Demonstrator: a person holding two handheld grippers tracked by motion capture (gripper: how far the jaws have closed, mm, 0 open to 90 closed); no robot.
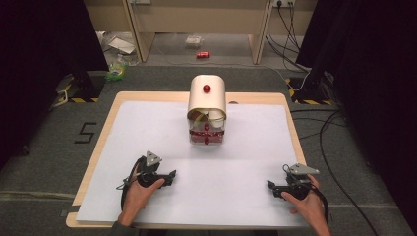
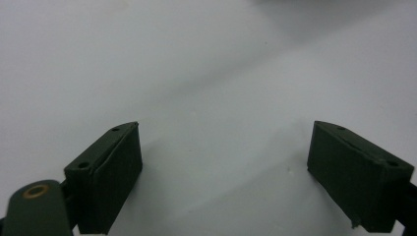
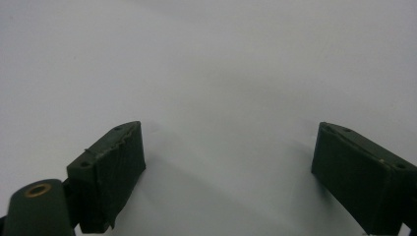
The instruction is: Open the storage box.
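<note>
- Left gripper (image 2: 223, 162) jaws spread wide in left gripper view, nothing between them, bare white sheet (image 2: 206, 73) beneath.
- Right gripper (image 3: 228, 164) jaws likewise spread wide in right gripper view, gap empty, same white surface under the pads.
- Frayed tape edge visible on one pad face of right gripper; small chip at lower corner of one pad of left gripper.
- In high view, left gripper (image 1: 169, 175) resting low over the sheet, near front-left, jaws pointing toward table centre; grey three-cornered plate on top.
- Right gripper (image 1: 271, 187) at front-right, jaws pointing inward toward the left one; grey plate on top too.
- Grippers well apart from each other, open stretch of sheet between.
- Left hand (image 1: 137, 194) and right hand (image 1: 306, 204) wrapped round the handles, forearms entering from bottom edge.
- Cream bread-bin-style box (image 1: 207, 105) with rounded lid standing upright at centre-rear of sheet, well apart from both grippers.
- Red knob (image 1: 207, 89) on lid top; lid appears rolled partly back, front opening showing red-and-clear contents (image 1: 206, 133), too small to identify.
- White sheet covering most of wooden table (image 1: 105, 123), wood border visible at edges.
- Beyond table: grey carpet, red can (image 1: 203, 55) on floor near far wall, black cables (image 1: 324, 137) at right, "5" marked (image 1: 86, 132) on floor at left.
</note>
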